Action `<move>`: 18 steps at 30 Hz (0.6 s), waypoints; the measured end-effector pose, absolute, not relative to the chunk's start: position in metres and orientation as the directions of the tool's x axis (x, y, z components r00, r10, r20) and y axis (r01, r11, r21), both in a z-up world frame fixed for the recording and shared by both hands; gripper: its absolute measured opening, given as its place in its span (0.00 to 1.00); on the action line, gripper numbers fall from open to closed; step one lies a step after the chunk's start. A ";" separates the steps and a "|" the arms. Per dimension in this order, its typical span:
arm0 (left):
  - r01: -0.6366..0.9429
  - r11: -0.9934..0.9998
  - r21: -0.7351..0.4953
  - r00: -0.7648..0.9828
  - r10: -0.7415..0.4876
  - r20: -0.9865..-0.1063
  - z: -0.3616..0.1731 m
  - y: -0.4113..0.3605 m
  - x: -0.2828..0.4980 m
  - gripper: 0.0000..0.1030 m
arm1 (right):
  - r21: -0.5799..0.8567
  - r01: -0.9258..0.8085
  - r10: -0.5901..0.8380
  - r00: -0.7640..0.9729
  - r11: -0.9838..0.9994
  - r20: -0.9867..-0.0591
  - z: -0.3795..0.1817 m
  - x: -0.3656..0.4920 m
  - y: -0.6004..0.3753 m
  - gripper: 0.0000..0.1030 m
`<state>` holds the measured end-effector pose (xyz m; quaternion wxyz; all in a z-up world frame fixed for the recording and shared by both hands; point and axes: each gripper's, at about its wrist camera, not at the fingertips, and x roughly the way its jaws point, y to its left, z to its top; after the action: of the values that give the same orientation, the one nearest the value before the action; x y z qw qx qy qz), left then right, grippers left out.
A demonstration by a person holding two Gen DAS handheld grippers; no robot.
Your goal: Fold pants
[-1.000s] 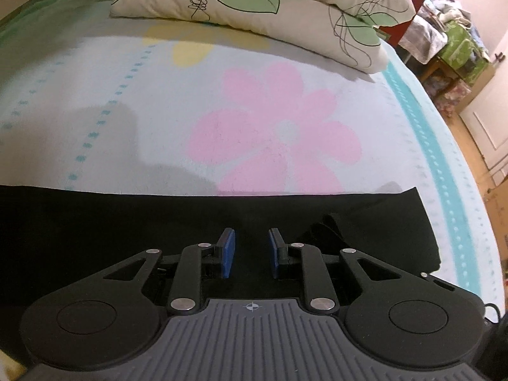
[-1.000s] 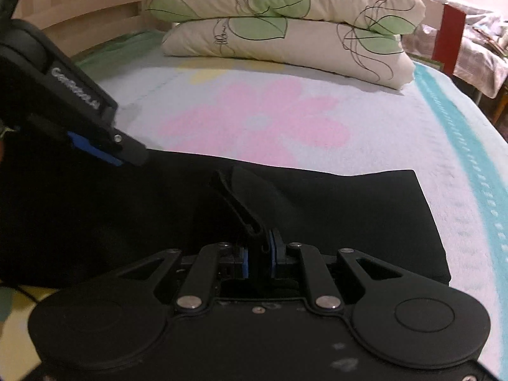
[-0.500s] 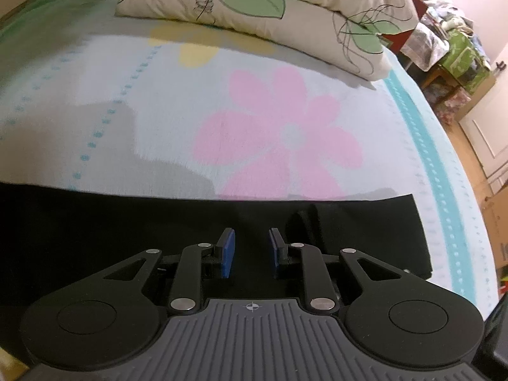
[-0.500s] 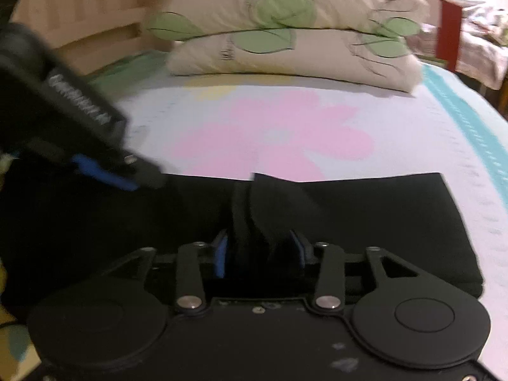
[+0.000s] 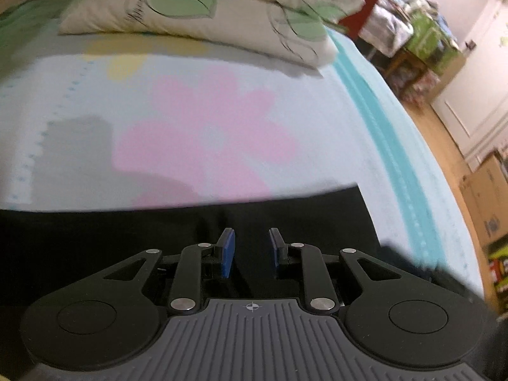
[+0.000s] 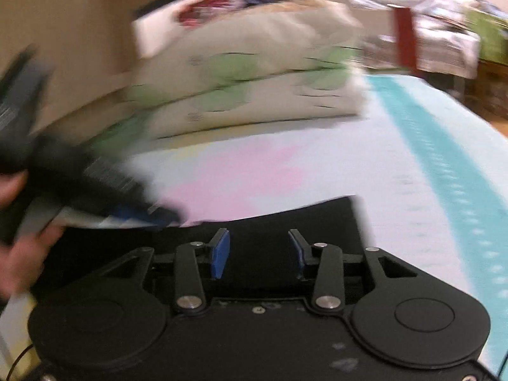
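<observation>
Pants (image 5: 133, 241) are lying flat across the near part of the bed, a wide band of plain black cloth with a straight far edge and a squared-off corner on the right side, looking matte and soft with hardly any wrinkle showing. They're sitting on a bedsheet (image 5: 317, 101) that's pale blue with a big pink flower (image 5: 206, 133) printed in the middle, a yellow blotch further back and a teal stripe (image 5: 397, 146) running down the right edge. Fabric looks a bit fuzzy, towel-like. Two pillows (image 5: 197, 6) are stacked at the head of the bed, cream with green leaf shapes outlined in black, puffy and sagging at the corners.

Left gripper (image 5: 249, 247) is hovering just above the black cloth with its blue pads standing a little apart, nothing pinched between them. Body is black plastic with a ribbed grey plate and shiny round rivets on the linkage arms.

Right gripper (image 6: 257, 250) is the same build, its jaws are closing right now, but the blue pads are sitting clearly apart with no cloth between them, only the pants underneath. From its camera the other tool is showing up on the left as a dark blur, with a person's hand (image 6: 22, 254) wrapped around it. Everything there is smeared, so details are hard to make out
</observation>
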<state>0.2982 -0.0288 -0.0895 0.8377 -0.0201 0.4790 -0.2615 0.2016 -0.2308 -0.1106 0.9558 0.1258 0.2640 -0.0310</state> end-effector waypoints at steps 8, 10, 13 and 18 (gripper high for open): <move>0.457 0.860 -0.229 0.365 -0.416 -0.833 -0.130 -0.055 0.286 0.21 | 0.217 0.263 -0.078 0.784 0.940 -0.616 -0.136 0.259 -0.276 0.05; 0.466 0.855 -0.228 0.380 -0.426 -0.821 -0.135 -0.053 0.284 0.21 | 0.211 0.278 -0.076 0.752 0.937 -0.655 -0.150 0.267 -0.281 0.04; 0.473 0.851 -0.227 0.387 -0.432 -0.815 -0.138 -0.051 0.282 0.21 | 0.178 0.280 -0.098 0.747 0.943 -0.657 -0.156 0.266 -0.279 0.00; 0.475 0.851 -0.225 0.385 -0.431 -0.816 -0.136 -0.052 0.282 0.21 | 0.140 0.285 -0.123 0.735 0.948 -0.667 -0.153 0.263 -0.270 0.00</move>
<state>0.2822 -0.0520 -0.1358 0.8319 0.0228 0.4831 -0.2721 0.2629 -0.2699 -0.1529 0.9239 0.1170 0.3470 -0.1104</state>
